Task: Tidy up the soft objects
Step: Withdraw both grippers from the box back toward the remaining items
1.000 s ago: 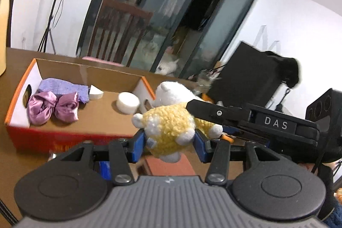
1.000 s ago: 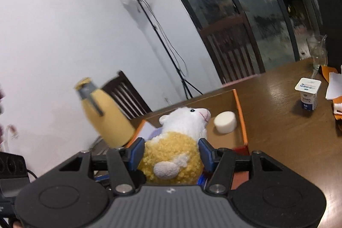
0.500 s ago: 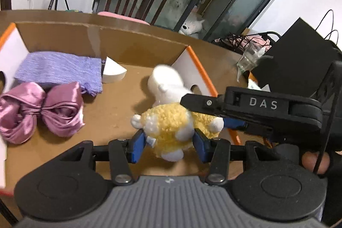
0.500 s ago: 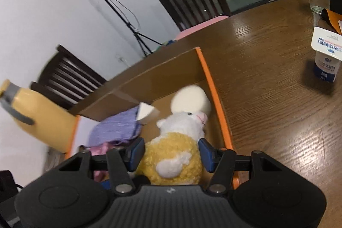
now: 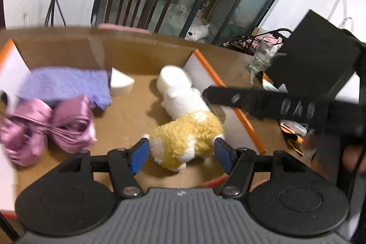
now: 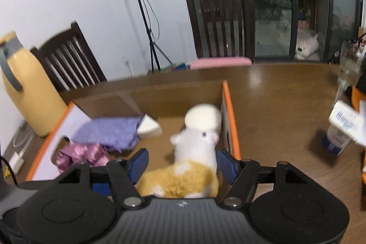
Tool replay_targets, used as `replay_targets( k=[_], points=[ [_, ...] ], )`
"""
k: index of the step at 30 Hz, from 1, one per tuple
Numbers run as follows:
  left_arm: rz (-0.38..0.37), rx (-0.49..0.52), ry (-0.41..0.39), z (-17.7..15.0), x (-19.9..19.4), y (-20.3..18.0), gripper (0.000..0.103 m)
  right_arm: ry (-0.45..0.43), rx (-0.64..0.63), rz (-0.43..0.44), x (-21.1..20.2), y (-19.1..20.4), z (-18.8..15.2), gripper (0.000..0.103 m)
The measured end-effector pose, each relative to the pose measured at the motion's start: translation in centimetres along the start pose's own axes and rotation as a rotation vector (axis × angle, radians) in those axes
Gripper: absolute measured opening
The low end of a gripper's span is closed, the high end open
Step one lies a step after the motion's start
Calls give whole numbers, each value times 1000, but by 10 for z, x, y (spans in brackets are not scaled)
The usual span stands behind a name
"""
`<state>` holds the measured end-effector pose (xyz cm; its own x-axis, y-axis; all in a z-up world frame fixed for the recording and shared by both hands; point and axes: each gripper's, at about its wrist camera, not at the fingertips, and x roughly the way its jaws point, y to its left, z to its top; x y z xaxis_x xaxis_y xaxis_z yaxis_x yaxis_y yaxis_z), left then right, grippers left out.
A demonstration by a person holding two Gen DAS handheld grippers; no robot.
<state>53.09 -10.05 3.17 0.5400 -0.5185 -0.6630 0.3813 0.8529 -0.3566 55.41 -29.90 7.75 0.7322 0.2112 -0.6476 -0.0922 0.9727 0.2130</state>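
Brown wooden table (image 6: 274, 93), glossy, spanning the scene. Tall yellow plastic jug with grey handle (image 6: 25, 93), far left on the table. Dark slatted wooden chair (image 6: 219, 22) behind the far edge, pink seat cushion (image 6: 220, 61) on it; a second dark slatted chair (image 6: 68, 56) at left. Black tripod stand (image 6: 146, 15) against the white wall. Small white-and-blue carton (image 6: 343, 127), right, blurred. Black box (image 5: 318, 49), far right.
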Motion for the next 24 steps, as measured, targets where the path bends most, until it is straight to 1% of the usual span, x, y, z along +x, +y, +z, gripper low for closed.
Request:
replay_targets(
  k=[2, 4, 7, 9, 11, 15, 18, 20, 24],
  points=[
    [47, 46, -40, 1, -29, -6, 68, -37, -6, 10, -25, -2, 7, 68],
    [95, 72, -81, 2, -60, -11, 68, -73, -21, 10, -53, -1, 12, 72],
    [187, 105, -157, 2, -110, -19, 74, -113, -50, 11, -93, 1, 16, 73],
    [237, 121, -206, 0, -141, -27, 75, -136, -47, 31, -122, 1, 16, 74],
    [268, 147, -253, -6, -177, -37, 82, -166, -60, 49, -154, 1, 14, 77],
    [293, 175, -313, -22, -228, -54, 84, -231, -103, 52, -206, 9, 2, 81],
    [308, 185, -345, -42, -254, -66, 85, -262, -130, 66, -234, 15, -11, 83],
    [317, 188, -376, -61, -271, -74, 87, -297, -164, 66, -255, 20, -27, 83],
    [302, 238, -451, -111, -300, -95, 88, -360, -224, 85, -287, 28, -71, 85]
  ],
)
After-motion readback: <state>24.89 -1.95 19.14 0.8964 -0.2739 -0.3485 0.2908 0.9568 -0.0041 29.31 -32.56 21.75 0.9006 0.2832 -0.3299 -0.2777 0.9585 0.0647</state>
